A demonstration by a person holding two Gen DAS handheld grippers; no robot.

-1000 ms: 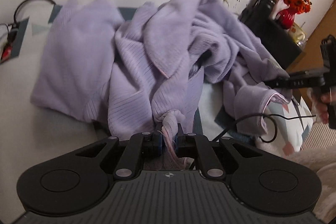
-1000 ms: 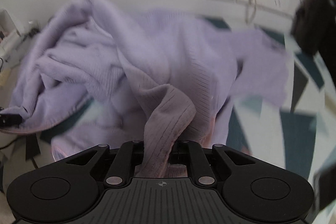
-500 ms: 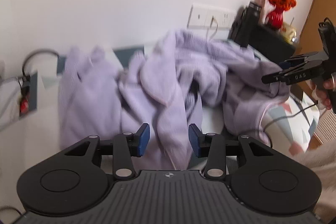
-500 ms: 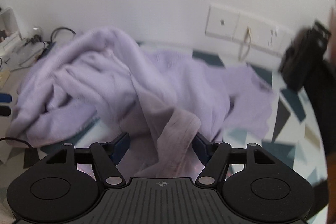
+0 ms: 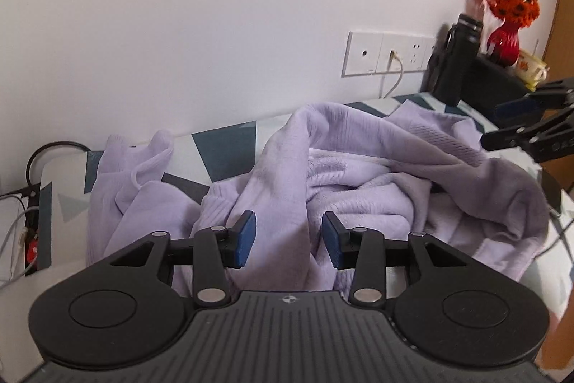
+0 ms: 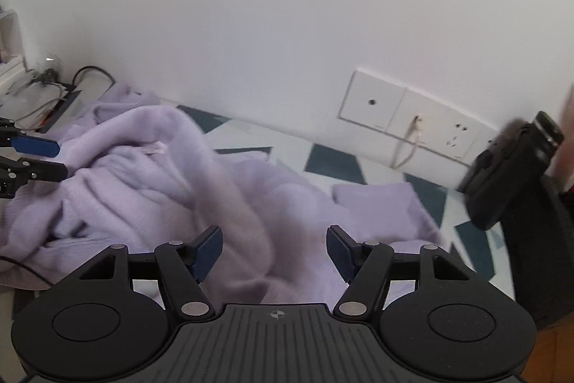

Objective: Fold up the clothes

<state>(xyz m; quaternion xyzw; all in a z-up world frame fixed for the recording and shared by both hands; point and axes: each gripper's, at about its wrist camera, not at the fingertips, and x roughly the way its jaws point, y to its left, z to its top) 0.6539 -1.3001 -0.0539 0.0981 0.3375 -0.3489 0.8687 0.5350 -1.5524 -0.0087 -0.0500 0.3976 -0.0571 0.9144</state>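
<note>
Both jaws released: our left gripper [image 5: 287, 241] & right gripper [image 6: 274, 255] grip nothing. The garment [image 5: 358, 182] lies crumpled on the bed [image 5: 229, 146]. Next we probably need to spread it flat.

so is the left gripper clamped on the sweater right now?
No, the left gripper has its jaws apart, with the purple sweater lying loose between the pads untouched.

Black tool [image 5: 287, 237], blue pads [image 5: 245, 237], silver pivots
</note>
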